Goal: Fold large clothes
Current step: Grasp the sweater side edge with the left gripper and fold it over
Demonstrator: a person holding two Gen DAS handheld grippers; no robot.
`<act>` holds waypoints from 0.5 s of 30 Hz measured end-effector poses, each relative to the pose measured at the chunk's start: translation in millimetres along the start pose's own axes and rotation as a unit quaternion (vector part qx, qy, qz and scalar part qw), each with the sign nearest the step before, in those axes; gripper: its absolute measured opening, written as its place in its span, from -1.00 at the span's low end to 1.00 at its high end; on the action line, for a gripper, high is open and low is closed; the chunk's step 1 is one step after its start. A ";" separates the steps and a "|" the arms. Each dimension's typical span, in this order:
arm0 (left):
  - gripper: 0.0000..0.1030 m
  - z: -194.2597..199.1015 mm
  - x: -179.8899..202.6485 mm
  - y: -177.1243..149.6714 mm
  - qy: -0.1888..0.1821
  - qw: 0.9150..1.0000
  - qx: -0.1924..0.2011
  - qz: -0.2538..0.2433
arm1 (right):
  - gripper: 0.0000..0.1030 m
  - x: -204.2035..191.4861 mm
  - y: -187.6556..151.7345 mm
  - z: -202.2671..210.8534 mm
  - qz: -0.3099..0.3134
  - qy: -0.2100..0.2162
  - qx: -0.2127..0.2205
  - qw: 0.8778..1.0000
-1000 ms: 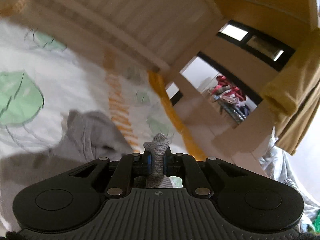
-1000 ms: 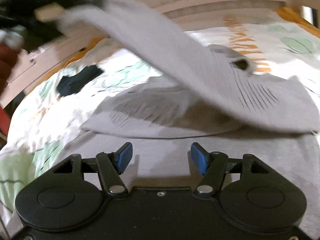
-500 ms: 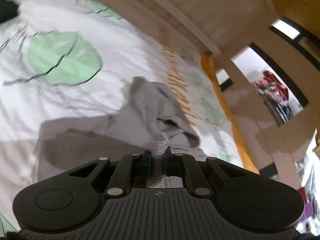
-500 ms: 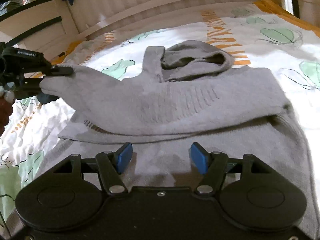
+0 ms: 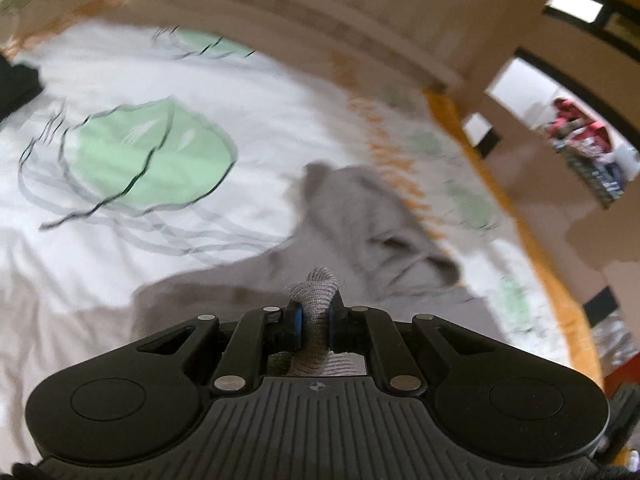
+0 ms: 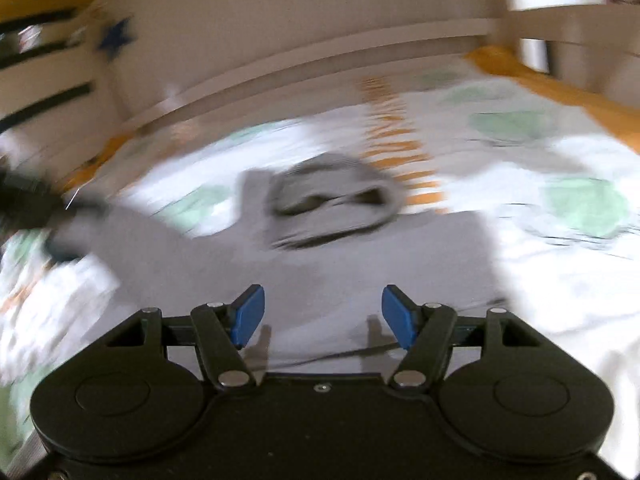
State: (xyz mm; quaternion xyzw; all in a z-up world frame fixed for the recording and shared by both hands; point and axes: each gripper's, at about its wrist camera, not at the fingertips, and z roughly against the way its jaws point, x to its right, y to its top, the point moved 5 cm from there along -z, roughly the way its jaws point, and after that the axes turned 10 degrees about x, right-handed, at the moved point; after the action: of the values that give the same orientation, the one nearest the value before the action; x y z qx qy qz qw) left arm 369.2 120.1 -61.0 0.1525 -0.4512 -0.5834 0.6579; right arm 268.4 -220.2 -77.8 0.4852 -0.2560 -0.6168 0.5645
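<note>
A grey hooded sweater (image 6: 328,248) lies spread on the bed, its hood (image 6: 332,196) toward the headboard. In the left wrist view the hood (image 5: 372,224) shows ahead of my left gripper (image 5: 314,312), which is shut on the ribbed cuff of the sweater's sleeve (image 5: 316,292). In the right wrist view the left gripper (image 6: 36,200) appears as a dark blur at the far left with the sleeve (image 6: 132,236) stretched from it across the sweater. My right gripper (image 6: 322,314) hovers open just above the sweater's lower body, nothing between its blue pads (image 6: 250,314).
The bed sheet (image 5: 140,160) is white with green leaf prints and orange stripes. A wooden headboard (image 6: 320,60) runs along the far side. A dark garment (image 5: 16,84) lies at the sheet's left edge. An orange mattress border (image 5: 540,248) marks the right side.
The left gripper has come down with the sleeve cuff, laying the sleeve across the sweater's body. The right gripper has swung sideways, staying open over the lower body.
</note>
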 end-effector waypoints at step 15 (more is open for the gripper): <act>-0.44 -11.8 -59.1 -46.7 0.071 0.997 -0.025 -0.007 | 0.32 27.0 14.6 -1.8 0.005 -0.083 0.017 0.996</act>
State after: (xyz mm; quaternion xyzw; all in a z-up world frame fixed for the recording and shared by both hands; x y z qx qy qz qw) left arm 354.1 157.0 -126.0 0.1807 -0.3878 -0.5869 0.6874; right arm 279.4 -248.7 -74.3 0.4404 -0.3144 -0.6478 0.5362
